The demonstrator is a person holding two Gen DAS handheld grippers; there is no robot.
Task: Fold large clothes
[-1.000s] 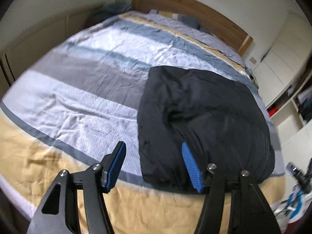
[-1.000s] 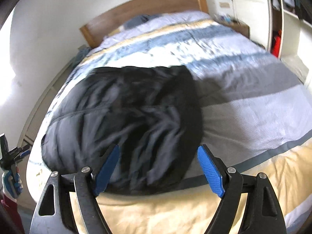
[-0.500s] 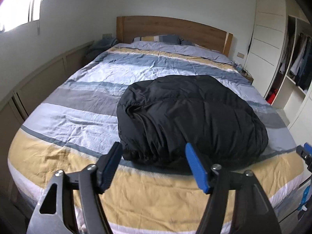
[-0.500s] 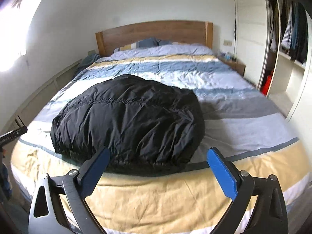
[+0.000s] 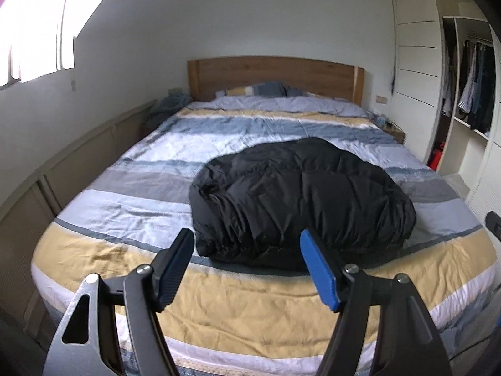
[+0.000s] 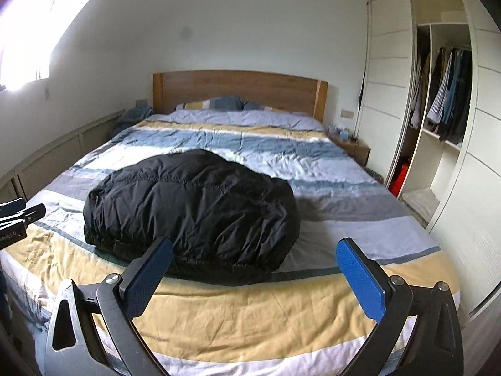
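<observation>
Nearest the left wrist camera, the left gripper (image 5: pixel 247 261) hangs over the foot of the bed with its jaws apart and nothing between them; they have just been opening. The right gripper (image 6: pixel 255 271) is spread wider still, also empty, its jaws having just been opening too. Both sit clear of the fabric, above the yellow band of the striped duvet (image 5: pixel 250 307) that covers the bed (image 6: pixel 250 319).

Just beyond the fingertips lies the black puffy jacket (image 5: pixel 300 200), folded into a rounded bundle on the grey and pale blue stripes of the duvet, toward the foot end and somewhat right of centre in the left view. In the right wrist view the same jacket (image 6: pixel 194 206) sits left of centre, with its gathered hem facing the cameras. Nothing lies between the grippers and the jacket.

At the left edge of the right wrist view, part of the other tool (image 6: pixel 18 216) shows beside the bed. Farther back, pillows (image 6: pixel 216 104) rest against a wooden headboard (image 6: pixel 238 89). A low panelled ledge (image 5: pixel 78 156) runs along the left wall under a bright window (image 5: pixel 34 31). To the right stand a small nightstand (image 6: pixel 353 147) and an open wardrobe (image 6: pixel 444 94) with hanging clothes (image 6: pixel 451 81).
</observation>
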